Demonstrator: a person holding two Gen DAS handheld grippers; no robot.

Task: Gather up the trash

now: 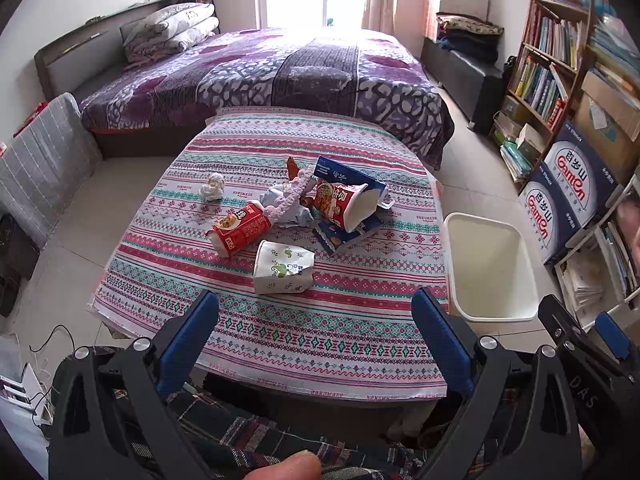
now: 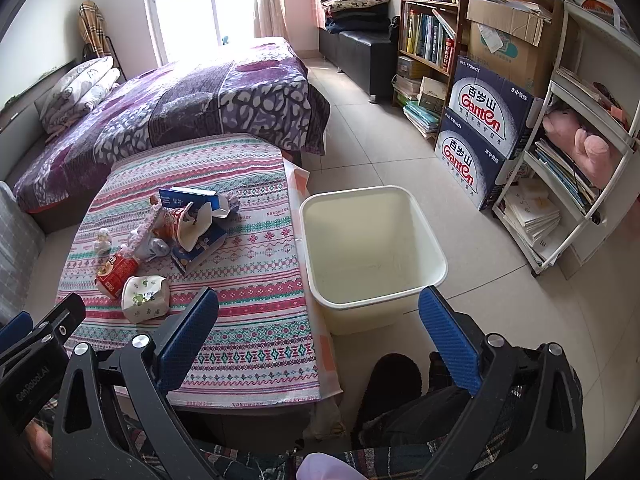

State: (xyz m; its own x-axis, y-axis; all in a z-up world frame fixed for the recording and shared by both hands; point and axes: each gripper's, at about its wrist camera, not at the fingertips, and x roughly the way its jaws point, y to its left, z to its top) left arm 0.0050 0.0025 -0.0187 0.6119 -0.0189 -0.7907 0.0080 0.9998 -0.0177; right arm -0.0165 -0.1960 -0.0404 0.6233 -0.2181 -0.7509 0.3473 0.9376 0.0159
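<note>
Trash lies in a heap on the striped tablecloth (image 1: 280, 332): a crushed white cup with green leaves (image 1: 283, 267) (image 2: 143, 298), a red carton (image 1: 239, 231) (image 2: 116, 273), a red noodle cup (image 1: 345, 203) (image 2: 182, 222), a blue box (image 1: 347, 178) (image 2: 188, 199), crumpled paper (image 1: 286, 204) and a small white figurine (image 1: 212, 187) (image 2: 103, 240). An empty cream bin (image 1: 491, 268) (image 2: 372, 246) stands on the floor right of the table. My left gripper (image 1: 316, 304) hangs open above the table's near edge, short of the cup. My right gripper (image 2: 318, 300) is open over the bin's near rim.
A bed with a purple cover (image 1: 280, 72) lies beyond the table. Bookshelves (image 2: 428, 24), stacked water cartons (image 2: 480, 128) and a white rack (image 2: 580, 152) line the right wall. A grey-covered seat (image 1: 44, 160) stands left. A person's plaid-clad legs and a finger show below the grippers.
</note>
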